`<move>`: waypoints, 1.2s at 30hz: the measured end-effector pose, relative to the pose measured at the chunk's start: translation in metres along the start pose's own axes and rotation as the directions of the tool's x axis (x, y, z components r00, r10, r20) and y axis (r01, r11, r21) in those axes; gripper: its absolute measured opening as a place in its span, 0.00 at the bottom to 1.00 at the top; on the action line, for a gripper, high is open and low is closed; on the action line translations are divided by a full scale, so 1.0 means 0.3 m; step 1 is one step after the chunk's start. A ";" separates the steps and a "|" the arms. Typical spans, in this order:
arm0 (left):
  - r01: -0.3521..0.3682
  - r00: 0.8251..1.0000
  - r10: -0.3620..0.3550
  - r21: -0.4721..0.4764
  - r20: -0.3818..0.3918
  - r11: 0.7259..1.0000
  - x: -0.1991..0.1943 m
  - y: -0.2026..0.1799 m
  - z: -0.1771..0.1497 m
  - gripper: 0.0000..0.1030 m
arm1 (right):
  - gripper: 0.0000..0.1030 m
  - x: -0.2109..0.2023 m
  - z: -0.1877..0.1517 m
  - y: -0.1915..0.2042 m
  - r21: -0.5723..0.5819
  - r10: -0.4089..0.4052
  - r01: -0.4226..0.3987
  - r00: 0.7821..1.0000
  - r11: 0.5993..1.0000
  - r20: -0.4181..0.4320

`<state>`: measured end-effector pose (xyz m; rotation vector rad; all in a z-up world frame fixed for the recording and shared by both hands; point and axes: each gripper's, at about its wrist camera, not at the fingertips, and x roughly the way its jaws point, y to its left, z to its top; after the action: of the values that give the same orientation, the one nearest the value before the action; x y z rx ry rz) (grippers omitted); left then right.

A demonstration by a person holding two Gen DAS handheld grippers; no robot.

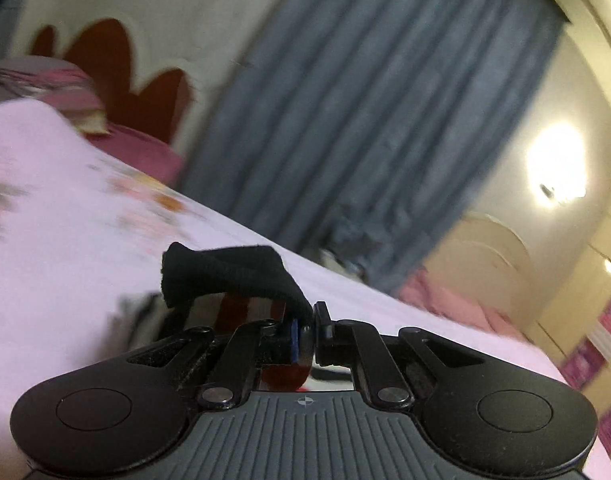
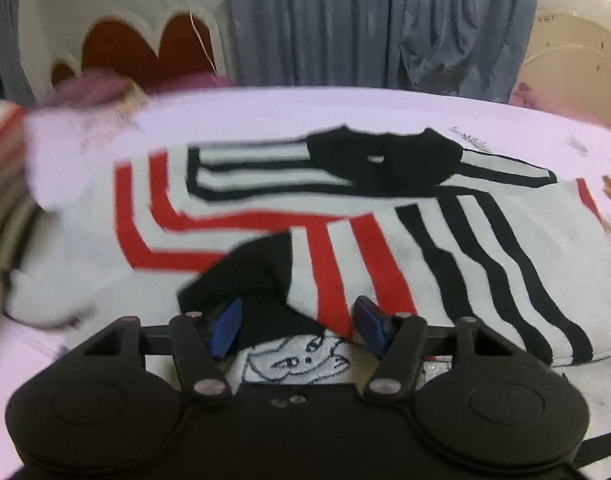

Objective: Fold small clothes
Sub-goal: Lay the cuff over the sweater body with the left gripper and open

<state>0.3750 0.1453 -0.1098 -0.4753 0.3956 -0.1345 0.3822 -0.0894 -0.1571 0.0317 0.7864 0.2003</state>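
Note:
A small white sweater (image 2: 457,264) with red and black stripes and a black collar (image 2: 381,160) lies spread on the pink bedsheet (image 2: 265,112). My left gripper (image 1: 305,322) is shut on a black cuff (image 1: 225,274) of it, lifted above the sheet, with red and white stripes showing just beneath. My right gripper (image 2: 297,326) hovers low over the sweater's near edge, its blue pads (image 2: 225,328) standing apart. A black fold (image 2: 249,280) and a red-striped part lie between them, unpressed. A stitched animal outline (image 2: 301,360) shows below the fingers.
A grey-blue curtain (image 2: 385,20) hangs behind the bed, beside a white and red-brown scalloped headboard (image 2: 145,48). Pink pillows (image 2: 93,84) sit at the bed's head, and a striped pile (image 2: 5,184) lies at the left edge. A cream cupboard (image 1: 585,280) stands to the right.

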 end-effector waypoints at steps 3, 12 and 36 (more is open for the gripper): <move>0.062 0.996 -0.061 0.016 -0.060 0.998 0.096 -0.128 -0.071 0.06 | 0.61 -0.061 0.014 -0.070 0.038 0.025 -0.026 0.999 0.999 0.035; 0.147 0.937 -0.090 0.146 -0.337 0.978 0.322 -0.425 -0.310 0.07 | 0.64 -0.142 -0.001 -0.303 0.117 0.015 -0.020 0.999 0.993 0.047; -0.212 0.949 0.258 0.240 -0.181 0.947 0.047 -0.104 -0.238 0.72 | 0.44 -0.023 -0.022 -0.086 -0.084 0.097 -0.097 0.995 0.992 -0.011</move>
<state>0.3581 0.0848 -0.1582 -0.1933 0.6353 0.0062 0.3773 -0.1161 -0.1595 -0.0111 0.7829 0.3259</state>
